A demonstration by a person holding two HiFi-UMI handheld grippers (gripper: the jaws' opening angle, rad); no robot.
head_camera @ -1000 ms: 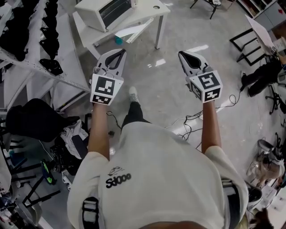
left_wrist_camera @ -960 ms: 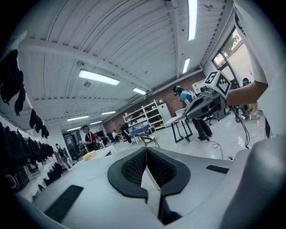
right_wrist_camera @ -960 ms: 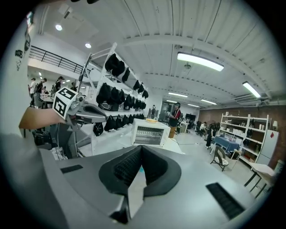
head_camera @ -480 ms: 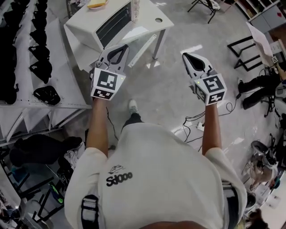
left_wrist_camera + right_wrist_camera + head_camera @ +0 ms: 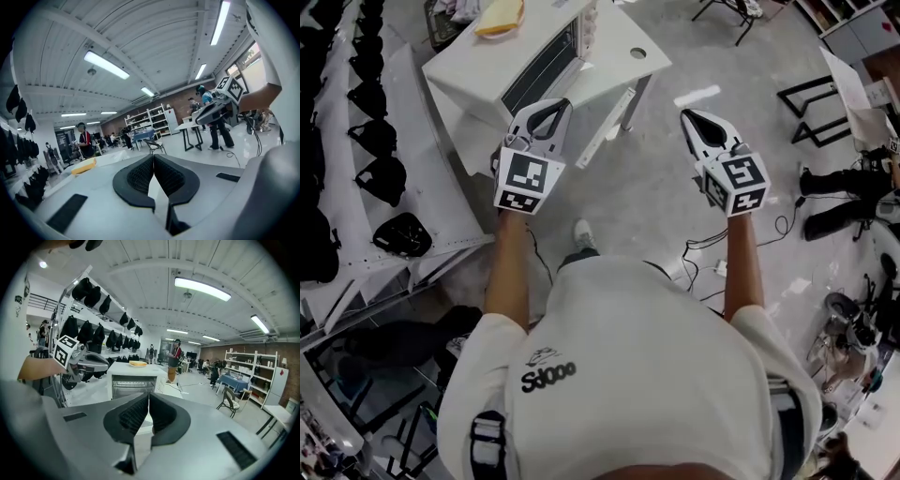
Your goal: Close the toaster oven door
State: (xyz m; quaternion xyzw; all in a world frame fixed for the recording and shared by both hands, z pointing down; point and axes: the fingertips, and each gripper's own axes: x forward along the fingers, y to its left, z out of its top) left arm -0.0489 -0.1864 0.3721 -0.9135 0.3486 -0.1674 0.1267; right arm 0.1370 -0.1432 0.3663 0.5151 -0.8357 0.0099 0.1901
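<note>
The white toaster oven [image 5: 520, 52] stands on a white table [image 5: 628, 42] at the upper left of the head view, with a yellow slab [image 5: 500, 16] on its top. In the right gripper view the toaster oven [image 5: 133, 380] faces me, its cavity and rack showing and its door down. My left gripper [image 5: 547, 111] hangs in the air just short of the table's near edge, shut and empty. My right gripper [image 5: 693, 120] is held over the floor to the right of the table, shut and empty as well. Both gripper views show the pads [image 5: 140, 173] [image 5: 136, 414] meeting.
A shelf rack [image 5: 384, 173] with several black items runs along the left. Cables [image 5: 703, 253] trail over the floor by my feet. Black metal frames [image 5: 820, 94] and gear stand at the right. Other people and tables [image 5: 192, 131] are far off in the hall.
The table and toaster oven have come nearer and lower in the head view as I walk toward them. Both grippers are carried forward with me, still shut.
</note>
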